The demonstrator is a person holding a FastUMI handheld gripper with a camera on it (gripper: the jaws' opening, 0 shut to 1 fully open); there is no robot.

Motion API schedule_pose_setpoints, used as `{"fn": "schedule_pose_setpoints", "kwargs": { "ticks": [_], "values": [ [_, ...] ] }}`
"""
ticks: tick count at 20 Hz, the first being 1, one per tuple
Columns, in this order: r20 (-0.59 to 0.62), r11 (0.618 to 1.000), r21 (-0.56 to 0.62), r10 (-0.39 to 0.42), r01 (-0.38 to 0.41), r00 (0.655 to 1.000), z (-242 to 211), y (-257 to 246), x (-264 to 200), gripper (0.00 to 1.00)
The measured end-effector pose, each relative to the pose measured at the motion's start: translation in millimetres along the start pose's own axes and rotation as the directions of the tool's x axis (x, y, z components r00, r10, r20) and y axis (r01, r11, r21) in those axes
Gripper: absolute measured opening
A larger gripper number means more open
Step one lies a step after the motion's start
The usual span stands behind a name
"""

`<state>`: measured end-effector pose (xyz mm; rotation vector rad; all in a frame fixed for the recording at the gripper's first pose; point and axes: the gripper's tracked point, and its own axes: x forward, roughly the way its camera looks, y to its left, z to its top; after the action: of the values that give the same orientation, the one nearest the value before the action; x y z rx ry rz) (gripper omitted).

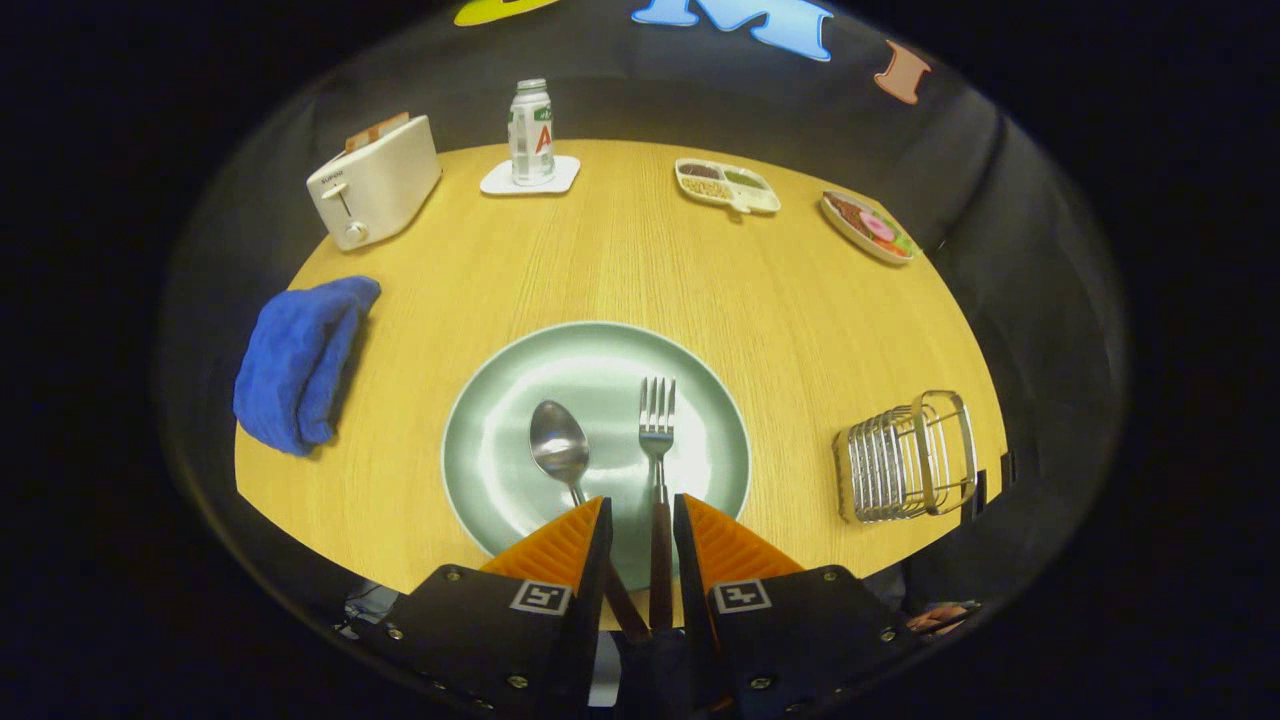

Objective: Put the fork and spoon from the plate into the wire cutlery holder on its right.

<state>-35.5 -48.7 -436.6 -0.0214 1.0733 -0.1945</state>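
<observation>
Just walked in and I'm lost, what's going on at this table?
A handheld gripper is lowered over the green plate, fingers open around the fork handle without pressing it. The spoon lies beside the fork, its handle under one finger. The wire cutlery holder to the plate's right has no cutlery in it.

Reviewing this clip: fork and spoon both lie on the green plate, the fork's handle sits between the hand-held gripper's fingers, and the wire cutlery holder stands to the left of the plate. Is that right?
One detail is off. The gripper view shows the wire cutlery holder standing to the right of the green plate, not the left. The rest holds: fork and spoon lie on the plate, and the fork's handle runs between the fingers of the hand-held gripper, which look open around it.
</observation>
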Motion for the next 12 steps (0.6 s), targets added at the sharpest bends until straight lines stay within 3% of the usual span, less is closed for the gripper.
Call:
{"fn": "schedule_pose_setpoints", "kwargs": {
  "ticks": [9, 11, 12],
  "values": [
    [-0.100, 1.000, -0.011, 0.012, -0.013, 0.995, -26, -4, 36, 0.35],
    [-0.115, 0.999, -0.038, 0.017, -0.022, 0.993, -30, -4, 30, 0.15],
    [-0.112, 0.999, -0.044, 0.018, -0.023, 0.994, -28, -4, 31, 0.10]
  ]
}}
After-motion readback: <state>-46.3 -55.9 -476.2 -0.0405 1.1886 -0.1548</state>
